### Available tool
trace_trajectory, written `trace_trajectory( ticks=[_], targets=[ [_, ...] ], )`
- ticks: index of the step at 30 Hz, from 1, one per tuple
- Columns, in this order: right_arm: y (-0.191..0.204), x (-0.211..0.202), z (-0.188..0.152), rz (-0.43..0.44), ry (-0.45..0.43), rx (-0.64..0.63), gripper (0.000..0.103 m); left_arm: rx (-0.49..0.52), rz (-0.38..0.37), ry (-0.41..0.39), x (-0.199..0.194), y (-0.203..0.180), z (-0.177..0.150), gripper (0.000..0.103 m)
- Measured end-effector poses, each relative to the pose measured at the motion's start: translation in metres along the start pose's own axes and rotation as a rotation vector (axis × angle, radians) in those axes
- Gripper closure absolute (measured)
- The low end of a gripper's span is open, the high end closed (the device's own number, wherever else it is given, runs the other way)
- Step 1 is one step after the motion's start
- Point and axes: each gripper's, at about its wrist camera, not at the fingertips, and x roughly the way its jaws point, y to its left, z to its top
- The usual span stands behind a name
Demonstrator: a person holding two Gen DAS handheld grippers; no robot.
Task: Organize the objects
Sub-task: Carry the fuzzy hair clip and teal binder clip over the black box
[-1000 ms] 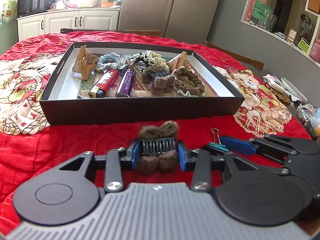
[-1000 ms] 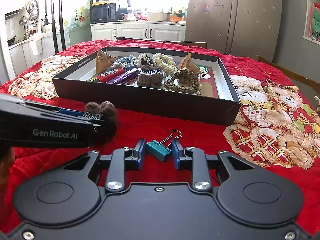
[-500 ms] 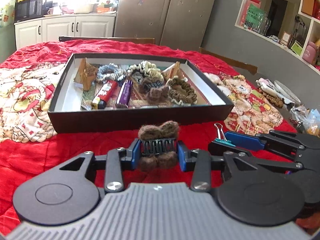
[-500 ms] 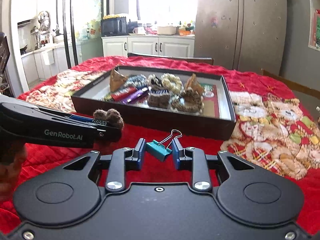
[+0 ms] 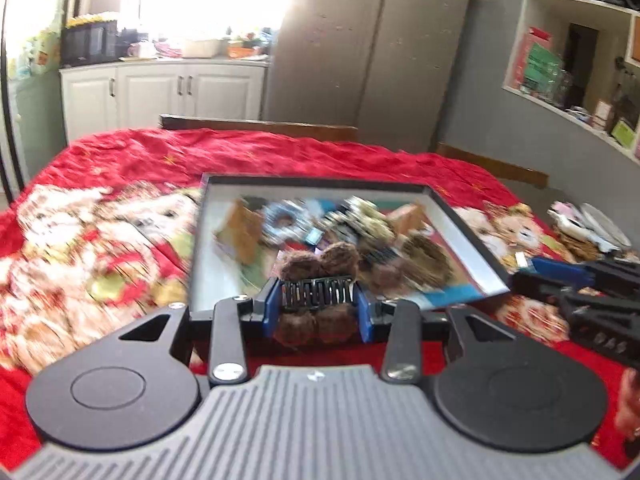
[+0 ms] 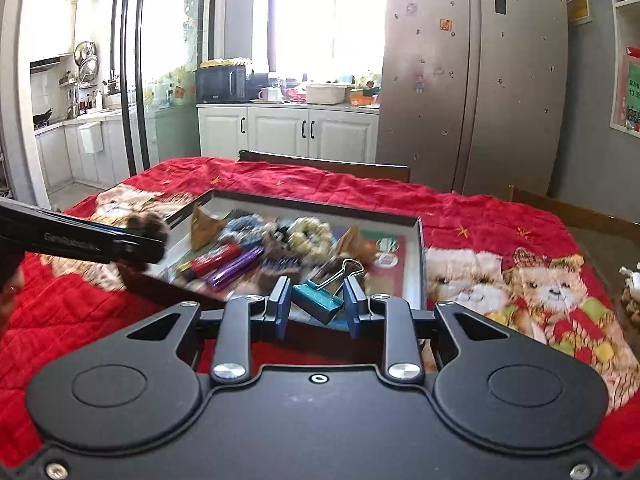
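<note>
Left gripper (image 5: 318, 305) clamps a brown fuzzy hair claw (image 5: 317, 280), held off the red cloth (image 5: 120, 152) before the box (image 5: 472, 240). Box contents blurred: scrunchies, lighters. Right gripper (image 6: 318, 307) clamps a teal binder clip (image 6: 318, 302), raised at the box's near edge.

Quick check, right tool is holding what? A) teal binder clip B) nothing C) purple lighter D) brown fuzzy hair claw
A: the right tool is shut on the teal binder clip, its wire handles sticking up between the blue pads; the brown fuzzy hair claw sits in the left tool.
</note>
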Motion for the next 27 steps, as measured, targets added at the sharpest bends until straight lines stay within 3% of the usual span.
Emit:
trace_trajectory(
  ticks=[7, 14, 27],
  targets=[
    [-0.018, 0.039, 0.020, -0.012, 0.019, -0.006, 0.077, -0.014, 0.053, 0.036, 0.030, 0.022, 0.019, 0.061],
    [-0.035, 0.082, 0.019, -0.020, 0.051, 0.011, 0.077, 0.008, 0.084, 0.057, 0.058, 0.027, 0.023, 0.061],
    [-0.054, 0.126, 0.019, -0.007, 0.082, 0.039, 0.077, -0.002, 0.087, 0.083, 0.082, 0.034, 0.024, 0.061]
  ],
)
